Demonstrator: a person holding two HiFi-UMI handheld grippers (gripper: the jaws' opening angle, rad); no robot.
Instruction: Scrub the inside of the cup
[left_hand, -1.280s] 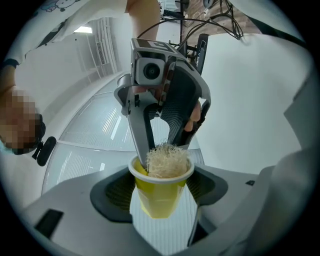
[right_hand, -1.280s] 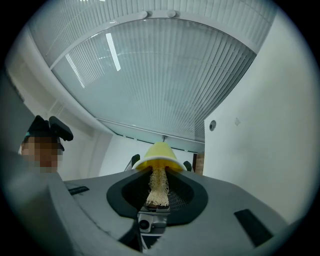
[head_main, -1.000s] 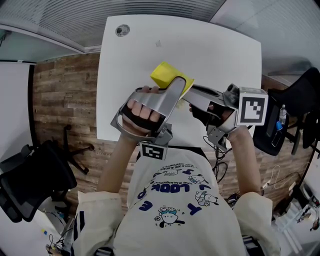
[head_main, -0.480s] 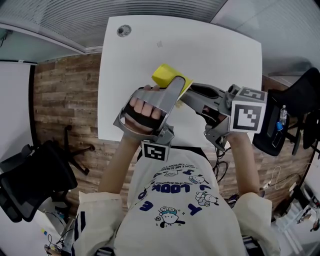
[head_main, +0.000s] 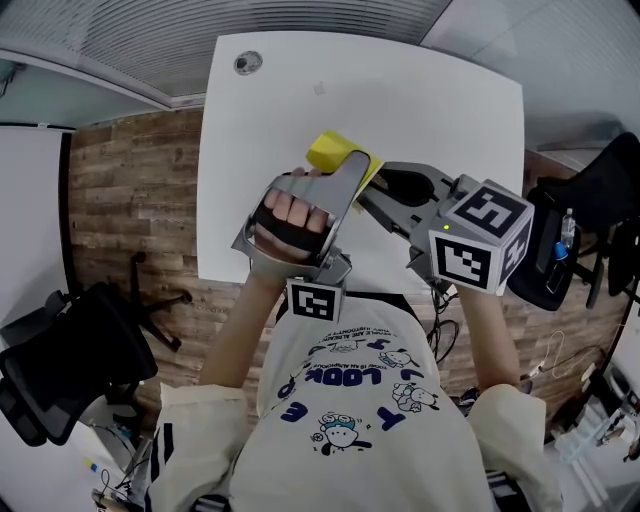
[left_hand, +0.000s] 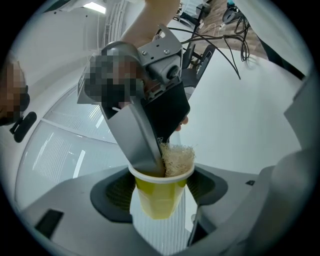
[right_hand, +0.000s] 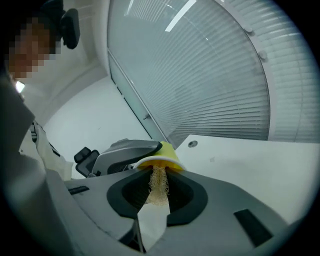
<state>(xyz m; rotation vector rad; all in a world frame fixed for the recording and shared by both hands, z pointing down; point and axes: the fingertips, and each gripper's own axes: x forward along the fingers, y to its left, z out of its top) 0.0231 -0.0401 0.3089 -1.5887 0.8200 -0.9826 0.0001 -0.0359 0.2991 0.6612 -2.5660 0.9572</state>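
A yellow cup (head_main: 334, 153) is held above the white table (head_main: 430, 90) with its mouth turned toward the right gripper. My left gripper (head_main: 345, 170) is shut on the cup's sides; in its own view the cup (left_hand: 159, 194) sits between the jaws of the left gripper (left_hand: 160, 202). My right gripper (head_main: 374, 187) comes in from the right, shut on a pale fibrous scrub pad (left_hand: 178, 159) that pokes into the cup's mouth. In the right gripper view the scrub pad (right_hand: 159, 184) runs from the right gripper (right_hand: 157, 192) up to the cup's white rim (right_hand: 161, 161). The cup's inside is hidden.
A small round disc (head_main: 246, 63) lies at the table's far left corner. Black office chairs stand on the wooden floor at the lower left (head_main: 60, 370) and at the right (head_main: 600, 200). Cables hang by the table's near right edge.
The right gripper has rolled about its own line, so its marker cube now shows two faces, and the hand sits a little lower. The cup and left gripper have barely shifted.
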